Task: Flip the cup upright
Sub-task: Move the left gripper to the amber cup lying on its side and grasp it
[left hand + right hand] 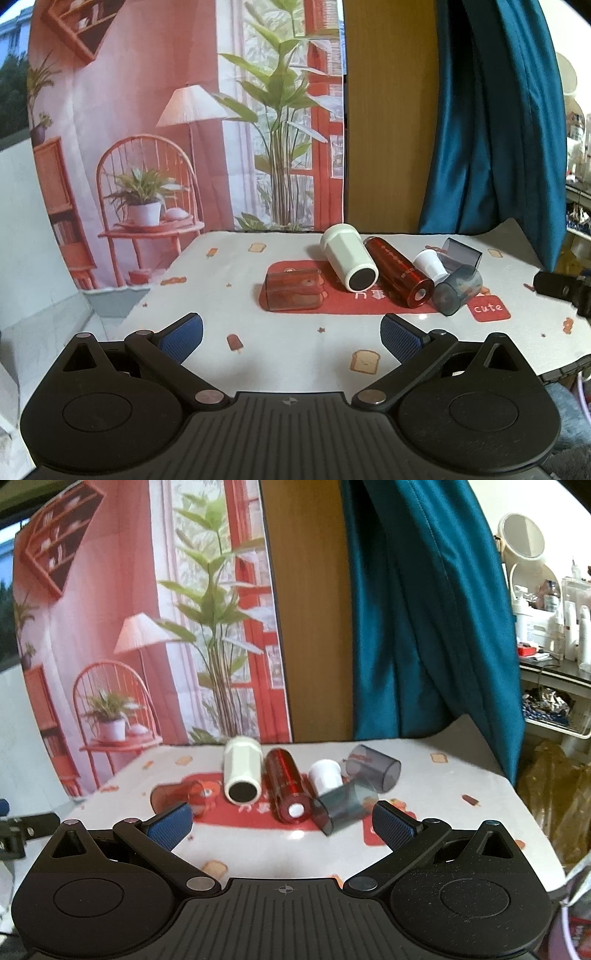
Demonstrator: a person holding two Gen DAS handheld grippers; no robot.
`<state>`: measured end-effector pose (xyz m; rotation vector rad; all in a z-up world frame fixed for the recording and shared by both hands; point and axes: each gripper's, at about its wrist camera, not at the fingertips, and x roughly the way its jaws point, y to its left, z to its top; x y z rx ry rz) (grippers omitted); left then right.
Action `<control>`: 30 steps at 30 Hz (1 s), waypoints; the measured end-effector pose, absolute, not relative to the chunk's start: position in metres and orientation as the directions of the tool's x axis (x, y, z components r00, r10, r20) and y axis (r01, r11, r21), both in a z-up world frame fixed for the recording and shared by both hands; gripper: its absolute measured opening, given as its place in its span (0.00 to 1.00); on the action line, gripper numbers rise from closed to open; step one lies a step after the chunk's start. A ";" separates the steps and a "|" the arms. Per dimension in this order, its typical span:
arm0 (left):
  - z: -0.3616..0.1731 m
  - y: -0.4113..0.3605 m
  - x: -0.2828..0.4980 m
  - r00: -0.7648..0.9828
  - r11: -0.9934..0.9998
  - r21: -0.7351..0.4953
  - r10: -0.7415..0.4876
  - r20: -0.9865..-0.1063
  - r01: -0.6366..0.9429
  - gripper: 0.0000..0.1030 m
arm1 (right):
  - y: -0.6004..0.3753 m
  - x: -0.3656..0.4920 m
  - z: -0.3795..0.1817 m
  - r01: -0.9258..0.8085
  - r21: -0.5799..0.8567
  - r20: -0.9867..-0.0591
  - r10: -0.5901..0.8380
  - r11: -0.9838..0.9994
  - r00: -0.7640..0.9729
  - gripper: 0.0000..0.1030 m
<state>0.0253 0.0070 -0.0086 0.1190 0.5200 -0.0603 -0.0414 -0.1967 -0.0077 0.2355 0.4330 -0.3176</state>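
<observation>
Several cups lie on their sides on a red mat: a clear red-tinted cup at the left, a white cup, a red bottle-like cup, a small white cup and two grey translucent cups. They also show in the right wrist view: the white cup, the red cup, the near grey cup. My left gripper is open and empty, short of the mat. My right gripper is open and empty, just before the red cup.
The table carries a white patterned cloth. A printed backdrop and a teal curtain hang behind it. The right gripper's body shows at the table's right edge. A cluttered shelf stands at the right.
</observation>
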 end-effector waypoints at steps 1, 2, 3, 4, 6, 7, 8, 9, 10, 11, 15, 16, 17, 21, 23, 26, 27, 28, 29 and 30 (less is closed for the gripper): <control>-0.009 0.007 0.028 0.866 0.991 0.104 -0.026 -0.499 0.089 1.00 | -0.198 -0.040 -0.008 0.345 0.155 -0.437 -0.249 0.926 0.865 1.00; -0.009 0.007 0.032 0.865 0.990 0.104 -0.028 -0.501 0.092 1.00 | -0.199 -0.036 -0.006 0.340 0.149 -0.431 -0.249 0.928 0.867 1.00; -0.010 0.008 0.036 0.863 0.990 0.099 -0.032 -0.505 0.095 1.00 | -0.201 -0.033 -0.006 0.338 0.141 -0.428 -0.251 0.930 0.868 1.00; -0.011 0.009 0.041 0.859 0.991 0.093 -0.038 -0.511 0.099 1.00 | -0.202 -0.029 -0.006 0.335 0.134 -0.427 -0.251 0.933 0.869 1.00; -0.013 0.012 0.052 0.852 0.992 0.085 -0.040 -0.522 0.098 1.00 | -0.206 -0.020 -0.006 0.327 0.140 -0.434 -0.239 0.935 0.869 1.00; -0.014 0.014 0.059 0.850 0.992 0.084 -0.036 -0.526 0.094 1.00 | -0.208 -0.016 -0.006 0.323 0.148 -0.438 -0.231 0.935 0.869 1.00; -0.016 0.016 0.067 0.848 0.993 0.086 -0.028 -0.530 0.087 1.00 | -0.210 -0.010 -0.007 0.320 0.157 -0.445 -0.222 0.934 0.867 1.00; -0.018 0.018 0.076 0.847 0.993 0.084 -0.024 -0.532 0.080 1.00 | -0.212 -0.005 -0.008 0.316 0.164 -0.452 -0.214 0.935 0.866 1.00; -0.020 0.020 0.083 0.846 0.994 0.081 -0.019 -0.533 0.073 1.00 | -0.213 0.000 -0.009 0.311 0.166 -0.457 -0.207 0.936 0.865 1.00; -0.022 0.024 0.094 0.845 0.995 0.078 -0.012 -0.535 0.063 1.00 | -0.214 0.005 -0.009 0.310 0.164 -0.461 -0.205 0.937 0.863 1.00; -0.033 0.037 0.134 0.844 0.995 0.094 0.025 -0.536 0.030 1.00 | -0.213 0.024 -0.017 0.310 0.153 -0.480 -0.203 0.938 0.853 1.00; -0.037 0.040 0.144 0.839 0.995 0.099 0.030 -0.543 0.028 1.00 | -0.214 0.028 -0.020 0.309 0.157 -0.489 -0.199 0.938 0.850 1.00; -0.042 0.044 0.156 0.830 0.995 0.102 0.041 -0.556 0.019 1.00 | -0.215 0.031 -0.023 0.309 0.161 -0.498 -0.193 0.937 0.846 1.00; -0.053 0.063 0.190 0.800 0.997 0.075 0.052 -0.597 -0.009 0.99 | -0.220 0.040 -0.038 0.314 0.171 -0.535 -0.180 0.934 0.826 1.00; -0.055 0.070 0.208 0.796 0.997 0.078 0.062 -0.603 -0.018 0.99 | -0.222 0.045 -0.044 0.319 0.170 -0.550 -0.178 0.932 0.816 1.00; -0.063 0.072 0.235 0.789 0.995 0.101 0.072 -0.610 -0.012 0.85 | -0.224 0.051 -0.052 0.322 0.177 -0.566 -0.172 0.930 0.807 1.00; -0.067 0.075 0.244 0.783 0.997 0.076 0.051 -0.620 -0.005 0.76 | -0.224 0.052 -0.055 0.321 0.178 -0.570 -0.169 0.930 0.804 1.00; -0.073 0.077 0.252 0.774 0.999 0.029 0.009 -0.633 0.013 0.72 | -0.224 0.054 -0.057 0.319 0.178 -0.575 -0.165 0.931 0.801 1.00; -0.079 0.078 0.259 0.767 1.000 -0.010 -0.028 -0.641 0.028 0.68 | -0.225 0.055 -0.059 0.318 0.178 -0.580 -0.162 0.931 0.798 1.00; -0.084 0.079 0.266 0.756 0.998 -0.053 -0.066 -0.651 0.041 0.68 | -0.225 0.056 -0.062 0.319 0.175 -0.586 -0.162 0.931 0.794 1.00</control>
